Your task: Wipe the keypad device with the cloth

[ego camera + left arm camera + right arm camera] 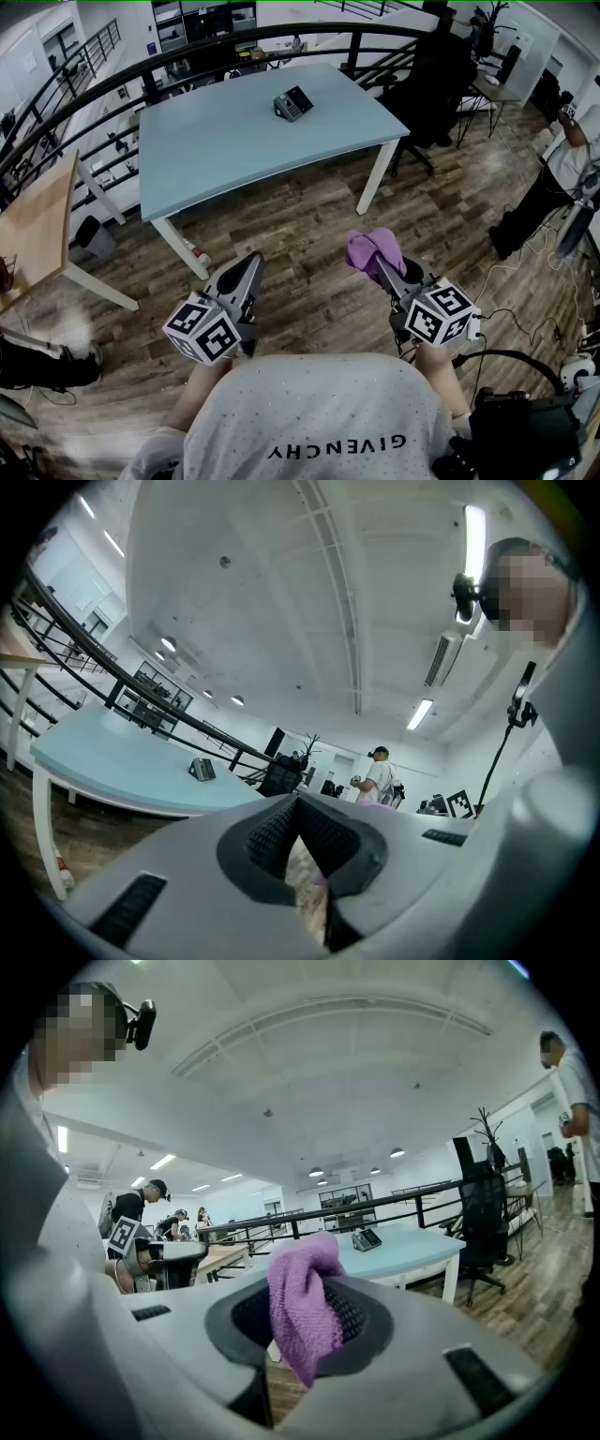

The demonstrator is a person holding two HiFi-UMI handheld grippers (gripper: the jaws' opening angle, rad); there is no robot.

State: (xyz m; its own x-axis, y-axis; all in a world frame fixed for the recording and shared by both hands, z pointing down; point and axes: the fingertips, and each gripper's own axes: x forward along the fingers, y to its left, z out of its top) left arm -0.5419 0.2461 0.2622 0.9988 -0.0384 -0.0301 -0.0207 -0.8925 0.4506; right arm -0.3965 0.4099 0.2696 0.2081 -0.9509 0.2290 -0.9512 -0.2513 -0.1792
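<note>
The dark keypad device rests near the far edge of a pale blue table; it also shows small in the left gripper view as the keypad device and in the right gripper view as the keypad device. A purple cloth is pinched in my right gripper, which is shut on it; the cloth hangs over the jaws. My left gripper is shut with nothing in it, its jaws meeting at the tips. Both grippers hover over the wooden floor, well short of the table.
A black railing curves behind the table. A wooden desk stands at the left and a black office chair beside the table's right end. A person stands at the far right. Cables lie on the floor.
</note>
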